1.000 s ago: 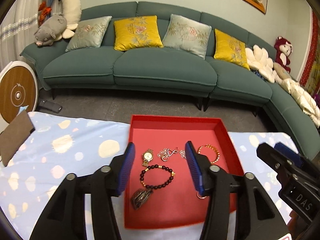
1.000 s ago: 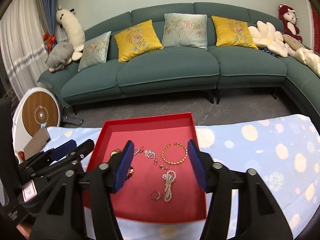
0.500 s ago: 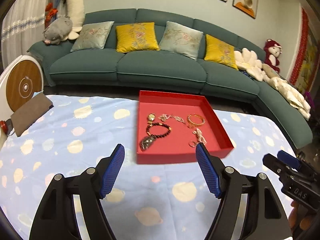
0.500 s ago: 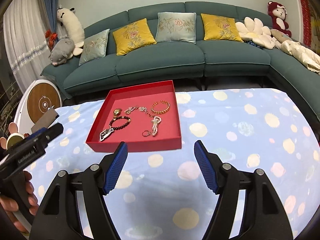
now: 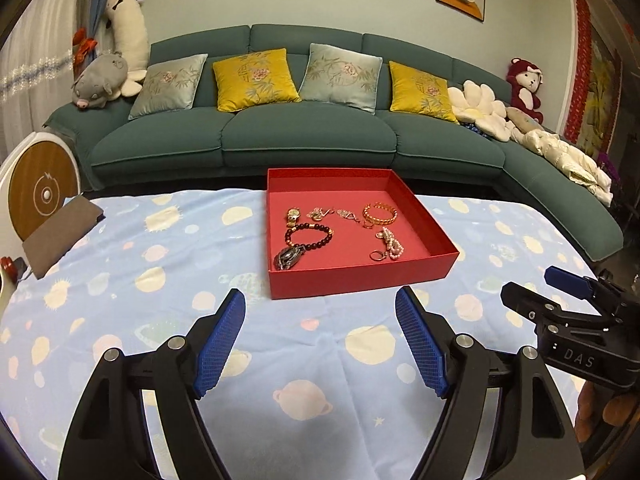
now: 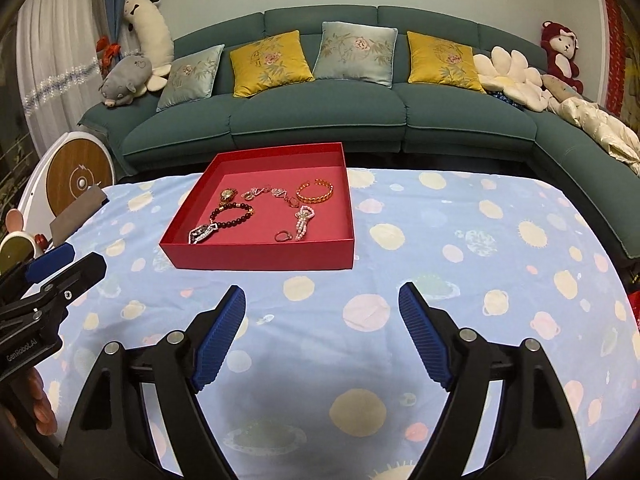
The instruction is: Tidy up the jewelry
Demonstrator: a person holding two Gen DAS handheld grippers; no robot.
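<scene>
A red tray (image 5: 362, 276) (image 6: 256, 258) sits on a blue spotted tablecloth and holds several pieces of jewelry. Among them are a gold bangle (image 5: 380, 213) (image 6: 315, 192), a dark bead bracelet (image 5: 309, 235) (image 6: 232, 216) with a pendant, a gold watch (image 5: 293, 215) and a pearl piece (image 5: 392, 243) (image 6: 303, 221). My left gripper (image 5: 320, 312) hovers over the cloth short of the tray's near wall; its jaws are opening with nothing between them. My right gripper (image 6: 322, 306) hangs likewise, jaws opening and empty. Each gripper shows at the edge of the other's view.
A brown flat pouch (image 5: 60, 236) lies at the cloth's left edge beside a round wood-faced device (image 5: 42, 196). A green sofa (image 5: 304, 136) with cushions and plush toys runs behind the table. A hand (image 6: 38, 404) holds the left gripper's handle.
Both grippers have pulled back from over the tray toward the near side of the table. Their jaws have spread wider. The jewelry has stayed in the tray.
</scene>
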